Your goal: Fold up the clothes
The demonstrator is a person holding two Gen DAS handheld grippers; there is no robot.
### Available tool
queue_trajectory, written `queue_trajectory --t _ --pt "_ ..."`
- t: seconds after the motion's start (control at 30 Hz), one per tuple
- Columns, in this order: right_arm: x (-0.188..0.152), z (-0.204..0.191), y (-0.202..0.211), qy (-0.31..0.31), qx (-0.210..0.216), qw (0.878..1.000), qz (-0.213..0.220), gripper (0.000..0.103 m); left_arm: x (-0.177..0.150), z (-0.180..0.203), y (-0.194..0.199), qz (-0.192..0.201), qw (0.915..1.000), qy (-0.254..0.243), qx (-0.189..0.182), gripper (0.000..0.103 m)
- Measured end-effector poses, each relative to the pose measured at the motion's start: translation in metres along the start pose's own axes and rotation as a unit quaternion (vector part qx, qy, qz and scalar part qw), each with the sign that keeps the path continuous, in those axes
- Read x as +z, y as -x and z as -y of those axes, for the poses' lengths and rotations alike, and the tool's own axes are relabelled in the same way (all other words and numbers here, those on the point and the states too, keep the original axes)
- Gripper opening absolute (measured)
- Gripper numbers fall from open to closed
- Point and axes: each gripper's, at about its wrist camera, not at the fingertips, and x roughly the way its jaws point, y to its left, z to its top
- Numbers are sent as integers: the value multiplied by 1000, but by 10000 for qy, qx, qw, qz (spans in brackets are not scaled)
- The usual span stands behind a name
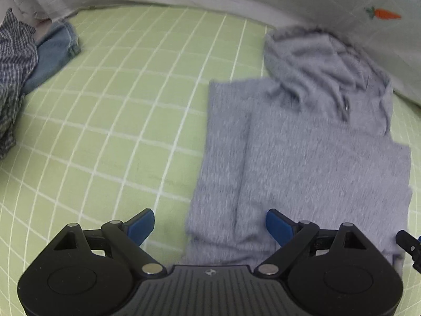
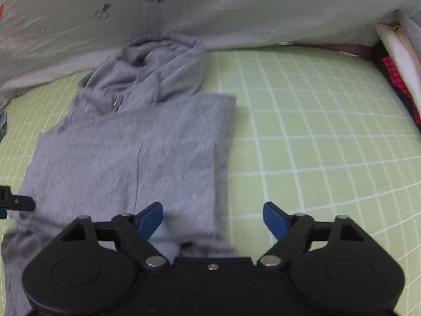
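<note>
A grey hoodie (image 1: 310, 152) lies flat on the green checked sheet (image 1: 118, 110), sleeves folded in over its body and hood (image 1: 315, 60) bunched at the far end. My left gripper (image 1: 210, 218) hangs open above the hoodie's near left edge, nothing between its blue fingers (image 1: 142, 223). In the right wrist view the same hoodie (image 2: 126, 152) fills the left half. My right gripper (image 2: 212, 210) stands open over its near right edge, holding nothing. A black part of the other gripper (image 2: 15, 201) shows at the far left.
A dark checked shirt (image 1: 13, 79) and folded denim (image 1: 55, 52) are piled at the sheet's left. A pale quilt with carrot prints (image 2: 236, 8) runs along the back. A red and black item (image 2: 394, 79) and a white slab (image 2: 400, 52) sit at the right.
</note>
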Motion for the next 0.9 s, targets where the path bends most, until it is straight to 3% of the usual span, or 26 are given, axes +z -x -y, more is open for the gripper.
queue_trajectory --t 0.23,0.47,0.57,0.67,0.8,0.9 --pt "58 10 -17 -106 -84 9989 442 89 67 3 -3 520 9986 89 -22 94" --pt "139 10 -69 -107 -132 9961 865 91 154 28 -47 801 9968 74 2 94" --pt "170 9 -95 -286 -73 9954 909 91 181 36 -70 919 9955 147 -183 94" --pt "193 6 -124 -332 -76 9956 871 91 198 47 -92 782 9962 80 -382 94" --pt "204 4 -154 -142 -582 9969 510 89 202 61 -109 724 9968 -312 150 95" --pt "200 12 -147 -86 -870 9935 727 89 202 57 -104 904 9940 -293 534 98"
